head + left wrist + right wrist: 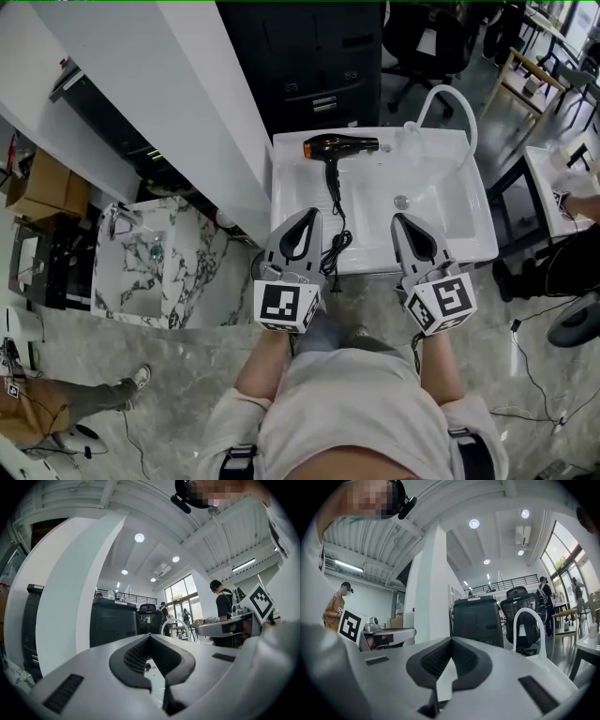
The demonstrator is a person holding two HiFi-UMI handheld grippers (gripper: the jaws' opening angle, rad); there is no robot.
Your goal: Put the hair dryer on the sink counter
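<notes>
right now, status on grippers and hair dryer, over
Left gripper and right gripper shut, empty. Hair dryer lies on sink counter, back left. Cord trails forward between the grippers.

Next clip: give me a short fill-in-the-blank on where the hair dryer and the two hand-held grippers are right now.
1. In the head view, the hair dryer lies on the ___ side of the white sink counter.
2. Its black ___ trails to the counter's front edge.
3. The left hand-held gripper and the right hand-held gripper are both ___, holding nothing.

Missing words: left; cord; shut
</notes>
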